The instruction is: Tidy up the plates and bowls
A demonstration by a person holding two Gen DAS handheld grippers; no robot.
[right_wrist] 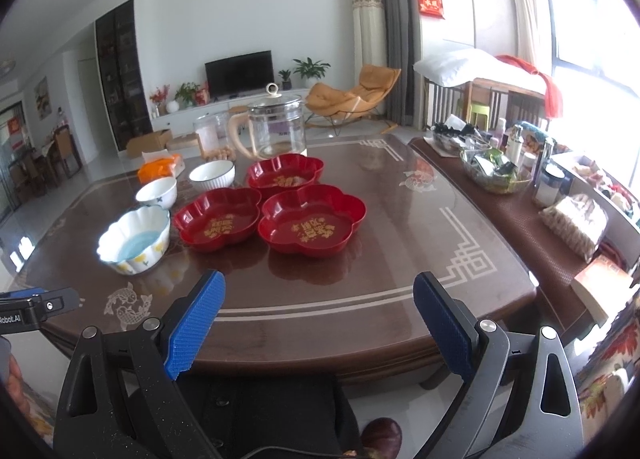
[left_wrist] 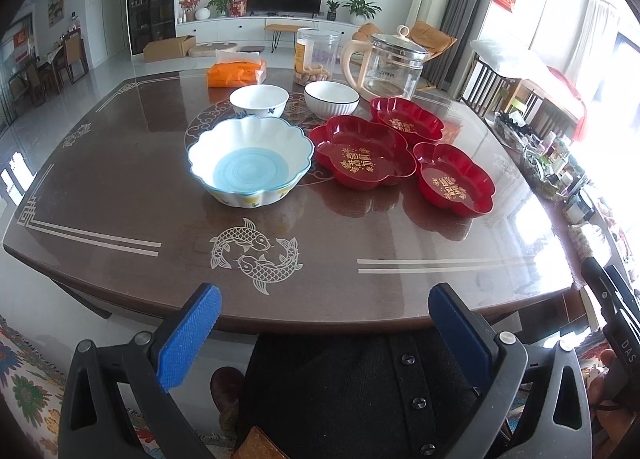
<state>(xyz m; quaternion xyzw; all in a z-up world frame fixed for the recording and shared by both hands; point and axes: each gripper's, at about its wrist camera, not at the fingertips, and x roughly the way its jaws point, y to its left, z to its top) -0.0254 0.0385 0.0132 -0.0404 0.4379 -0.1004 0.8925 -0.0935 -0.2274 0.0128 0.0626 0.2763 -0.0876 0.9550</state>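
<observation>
Six dishes, three red flower-shaped plates [left_wrist: 362, 157] and three bowls including a scalloped blue-centred bowl [left_wrist: 250, 161], lay unstacked mid-table [left_wrist: 120, 211], so nothing looked sorted yet, with left gripper [left_wrist: 324, 333] and right gripper [right_wrist: 318, 323] gaping empty.

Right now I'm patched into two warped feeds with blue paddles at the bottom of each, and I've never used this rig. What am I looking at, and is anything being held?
No robot arm here: a person holds a two-finger gripper in each hand, each with a fisheye camera looking along its blue fingers. One feed is the left gripper, the other the right gripper. Both are open, hold nothing and hang at the near edge of the brown table. On it stand a scalloped bowl with a blue inside, two small white bowls behind it, and three red flower-shaped plates. Farther back are a glass kettle, a clear jar and an orange tissue pack.
</observation>
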